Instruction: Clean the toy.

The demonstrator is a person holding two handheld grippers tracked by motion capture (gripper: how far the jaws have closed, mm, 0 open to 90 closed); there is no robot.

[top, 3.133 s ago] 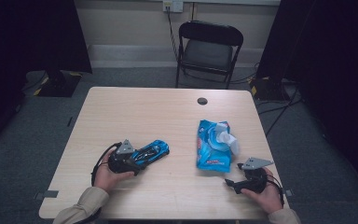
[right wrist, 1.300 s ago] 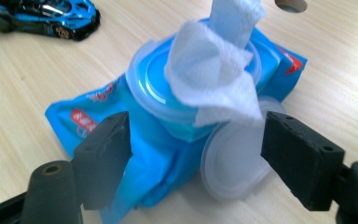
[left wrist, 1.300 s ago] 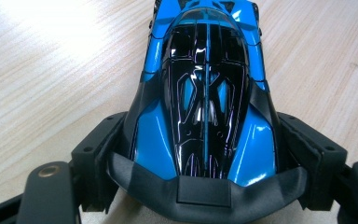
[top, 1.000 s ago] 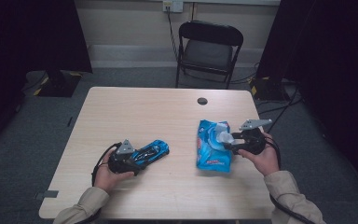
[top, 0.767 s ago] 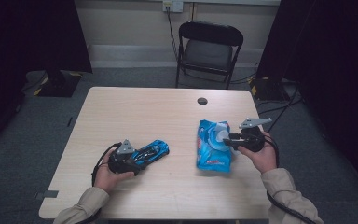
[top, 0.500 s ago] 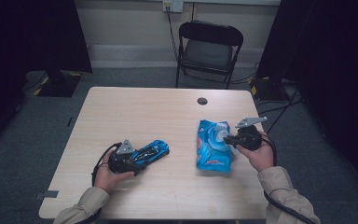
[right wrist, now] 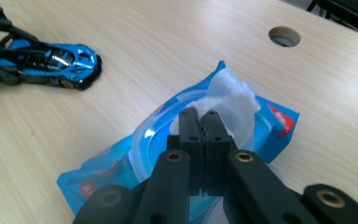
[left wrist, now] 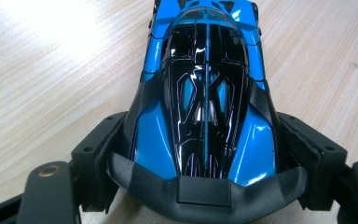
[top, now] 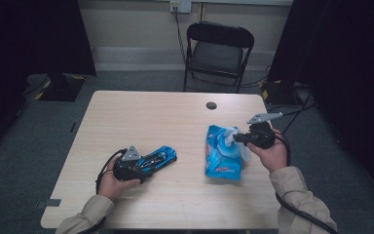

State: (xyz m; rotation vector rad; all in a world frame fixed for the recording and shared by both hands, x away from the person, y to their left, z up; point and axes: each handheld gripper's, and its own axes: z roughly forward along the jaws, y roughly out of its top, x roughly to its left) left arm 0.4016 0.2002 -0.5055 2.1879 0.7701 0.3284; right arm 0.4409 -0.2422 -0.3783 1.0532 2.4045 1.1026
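Blue wipes pack (top: pixel 222 155) lying flat on the table (top: pixel 175 122), lid flap raised, a white wipe (right wrist: pixel 230 100) standing out of its opening — the right gripper (top: pixel 239 139) has just pinched its jaws closed on that wipe. Left gripper (top: pixel 135 167), held low and level, clamps the blue toy car (top: pixel 157 158).

Glossy blue-and-black toy car (left wrist: pixel 205 93) upright on wood table, blue wet-wipe pack (top: pixel 221 153) lay flat to its right, white wipe (right wrist: pixel 230 100) protruded from opening
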